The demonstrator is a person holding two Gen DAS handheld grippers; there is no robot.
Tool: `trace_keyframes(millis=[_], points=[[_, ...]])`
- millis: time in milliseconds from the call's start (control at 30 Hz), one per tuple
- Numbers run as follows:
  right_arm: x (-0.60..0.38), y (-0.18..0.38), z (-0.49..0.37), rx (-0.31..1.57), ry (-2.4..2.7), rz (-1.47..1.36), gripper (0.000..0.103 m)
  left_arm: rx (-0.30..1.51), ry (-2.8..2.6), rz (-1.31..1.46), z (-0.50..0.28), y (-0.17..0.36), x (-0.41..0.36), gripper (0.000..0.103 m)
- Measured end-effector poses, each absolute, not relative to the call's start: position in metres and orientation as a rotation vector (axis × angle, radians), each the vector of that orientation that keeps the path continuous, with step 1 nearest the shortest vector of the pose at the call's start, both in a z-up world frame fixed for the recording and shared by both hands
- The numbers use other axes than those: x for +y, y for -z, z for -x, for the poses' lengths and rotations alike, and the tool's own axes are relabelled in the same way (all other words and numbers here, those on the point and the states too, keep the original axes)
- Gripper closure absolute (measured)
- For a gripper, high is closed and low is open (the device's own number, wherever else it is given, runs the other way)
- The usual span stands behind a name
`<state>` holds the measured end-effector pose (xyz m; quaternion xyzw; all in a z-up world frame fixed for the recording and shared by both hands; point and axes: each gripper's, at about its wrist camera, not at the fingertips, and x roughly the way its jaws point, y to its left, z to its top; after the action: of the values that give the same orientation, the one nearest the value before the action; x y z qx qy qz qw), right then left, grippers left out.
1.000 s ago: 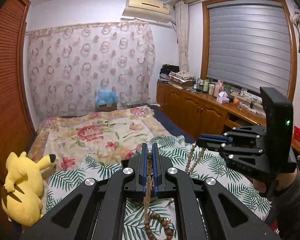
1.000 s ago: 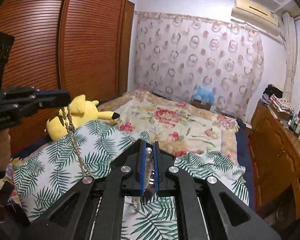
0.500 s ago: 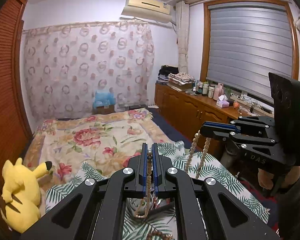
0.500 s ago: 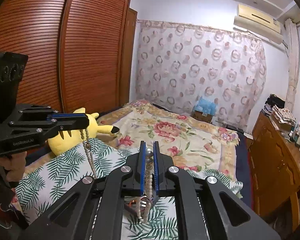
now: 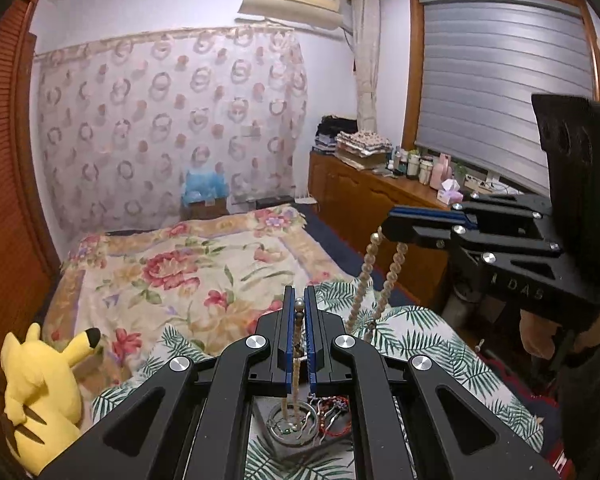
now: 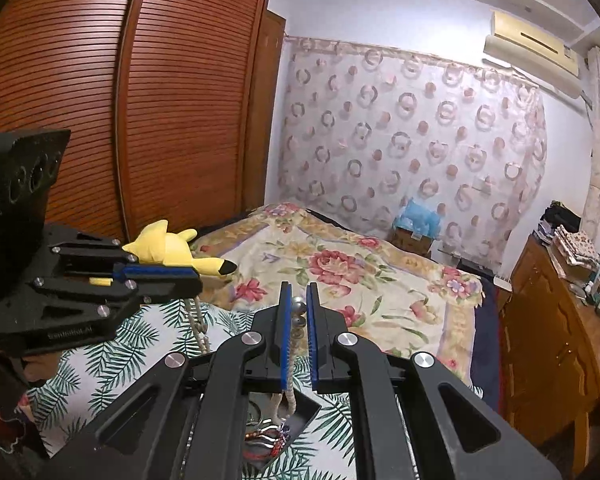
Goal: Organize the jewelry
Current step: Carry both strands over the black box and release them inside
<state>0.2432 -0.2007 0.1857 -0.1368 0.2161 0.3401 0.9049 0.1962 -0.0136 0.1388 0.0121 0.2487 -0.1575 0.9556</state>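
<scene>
Both grippers hold a bead necklace in the air above a bed. My left gripper (image 5: 299,300) is shut on a brownish bead strand (image 5: 297,360) that hangs down toward a grey tray (image 5: 296,432) with a metal bangle and red jewelry. My right gripper (image 6: 298,304) is shut on a pale bead necklace (image 6: 298,312); its strands (image 5: 380,280) hang in the left wrist view under the right gripper (image 5: 396,232). The left gripper (image 6: 188,280) shows in the right wrist view with beads (image 6: 198,324) dangling.
A palm-leaf cloth (image 5: 440,344) covers the near bed, a floral quilt (image 5: 180,264) lies beyond. A yellow plush (image 5: 40,392) sits at left. A wooden cabinet (image 5: 372,200) with bottles stands right, a wardrobe (image 6: 140,100) left.
Both grippers have risen with the bead strands, lifting them off the cloth. The tray of jewelry has come into view below.
</scene>
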Motion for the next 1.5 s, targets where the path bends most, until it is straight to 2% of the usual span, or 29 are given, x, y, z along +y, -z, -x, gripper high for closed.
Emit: trace_keyframes(millis=[267, 633, 1000, 1033, 1067, 1133, 1200, 1233, 1267, 1300, 1500], points=[[-0.193, -0.145, -0.267, 0.530, -0.713, 0.267, 0.095, 0.587, 0.335, 0.004, -0.213, -0.096, -0.011, 0.099], [-0.183, -0.073, -0.278, 0.654, -0.735, 0.259, 0.095, 0.753, 0.314, 0.064, -0.213, -0.005, -0.010, 0.099], [-0.185, -0.040, -0.278, 0.715, -0.752, 0.212, 0.094, 0.818, 0.270, 0.027, -0.227, 0.026, -0.016, 0.097], [-0.185, -0.037, -0.278, 0.726, -0.753, 0.207, 0.094, 0.823, 0.265, 0.024, -0.227, 0.028, -0.017, 0.085], [-0.185, -0.032, -0.279, 0.738, -0.756, 0.203, 0.094, 0.823, 0.259, 0.021, -0.225, 0.030, -0.016, 0.068], [-0.184, -0.022, -0.280, 0.765, -0.754, 0.190, 0.094, 0.814, 0.251, 0.017, -0.221, 0.030, -0.016, 0.052], [-0.184, -0.013, -0.280, 0.781, -0.753, 0.178, 0.094, 0.817, 0.233, 0.014, -0.215, 0.032, -0.014, 0.047], [-0.185, -0.011, -0.280, 0.784, -0.753, 0.176, 0.094, 0.820, 0.227, 0.012, -0.211, 0.033, -0.012, 0.042], [-0.184, -0.008, -0.279, 0.786, -0.752, 0.176, 0.094, 0.820, 0.221, 0.010, -0.208, 0.033, -0.010, 0.033], [-0.183, -0.006, -0.278, 0.788, -0.752, 0.177, 0.094, 0.817, 0.203, 0.000, -0.204, 0.034, -0.007, 0.029], [-0.179, 0.004, -0.276, 0.804, -0.761, 0.175, 0.094, 0.832, 0.143, -0.016, -0.182, 0.043, 0.014, 0.018]])
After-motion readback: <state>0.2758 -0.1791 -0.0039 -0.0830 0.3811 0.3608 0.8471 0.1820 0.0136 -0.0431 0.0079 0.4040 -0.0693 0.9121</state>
